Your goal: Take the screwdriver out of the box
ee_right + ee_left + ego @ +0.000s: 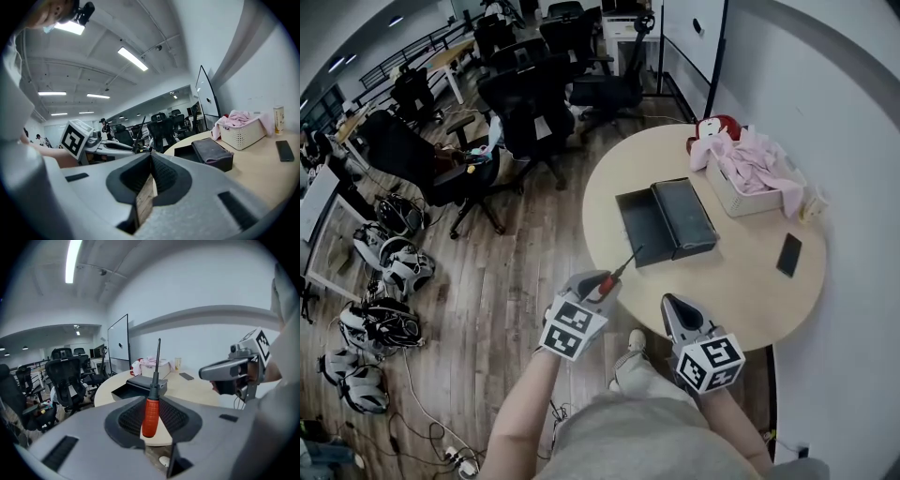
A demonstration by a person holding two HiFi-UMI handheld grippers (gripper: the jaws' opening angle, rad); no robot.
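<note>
A screwdriver [614, 275] with a red handle and a thin black shaft is clamped in my left gripper [600, 287], held in the air just off the near left edge of the round table [741, 300]. In the left gripper view the screwdriver [151, 408] stands upright between the pads, shaft pointing up. The dark box [642, 228] lies open on the table with its lid [684, 216] folded to the right, and nothing shows inside it. My right gripper [673, 309] hovers at the table's near edge, tips together and holding nothing [151, 180].
A white basket [750, 183] of pink cloth and a red toy [717, 127] sit at the table's far side. A black phone [788, 254] lies to the right, close to the wall. Office chairs [525, 103] and gear on the wooden floor [384, 309] fill the left.
</note>
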